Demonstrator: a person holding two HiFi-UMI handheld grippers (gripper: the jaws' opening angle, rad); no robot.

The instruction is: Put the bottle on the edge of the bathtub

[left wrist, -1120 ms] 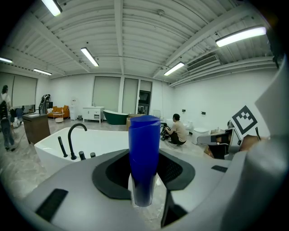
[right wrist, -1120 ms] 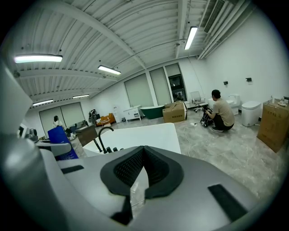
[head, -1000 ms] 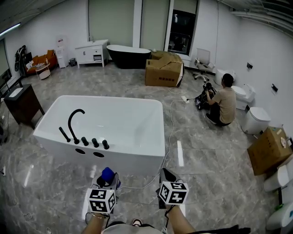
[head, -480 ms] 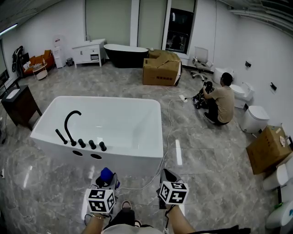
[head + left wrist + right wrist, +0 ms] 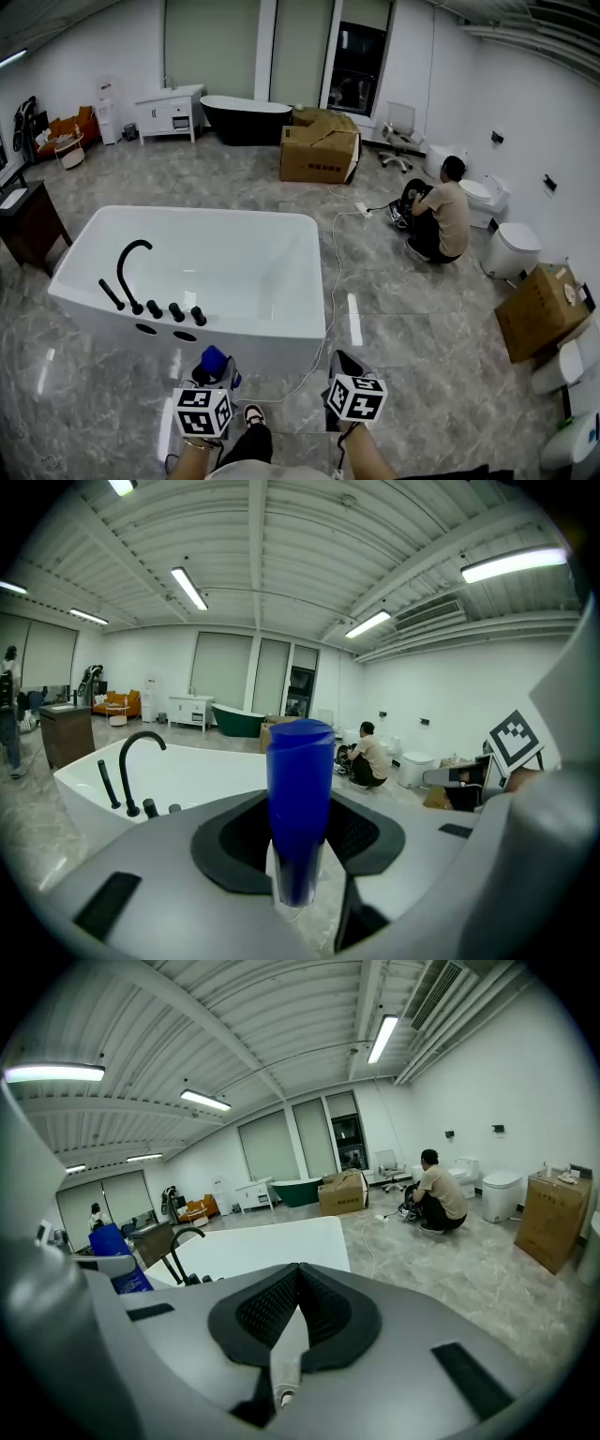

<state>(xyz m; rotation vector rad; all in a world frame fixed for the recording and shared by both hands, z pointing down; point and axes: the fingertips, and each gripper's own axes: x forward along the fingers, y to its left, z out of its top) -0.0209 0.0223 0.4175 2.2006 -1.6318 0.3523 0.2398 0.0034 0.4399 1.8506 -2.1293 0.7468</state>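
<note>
A white bathtub with a black faucet and knobs on its near rim stands just ahead of me. My left gripper is shut on a blue bottle, held upright between the pads, short of the tub's near wall. In the left gripper view the blue bottle stands in front of the bathtub. My right gripper is beside it, shut and empty. In the right gripper view, my right gripper has its pads together, with the bottle at the left.
A white cable trails over the floor past the tub's right corner. A person crouches at the right near toilets. Cardboard boxes, a black tub and a dark cabinet stand around.
Both grippers have moved forward towards the tub, the bottle still held in the left one. The tub's near wall now lies closer, and my shoe shows between the grippers.
</note>
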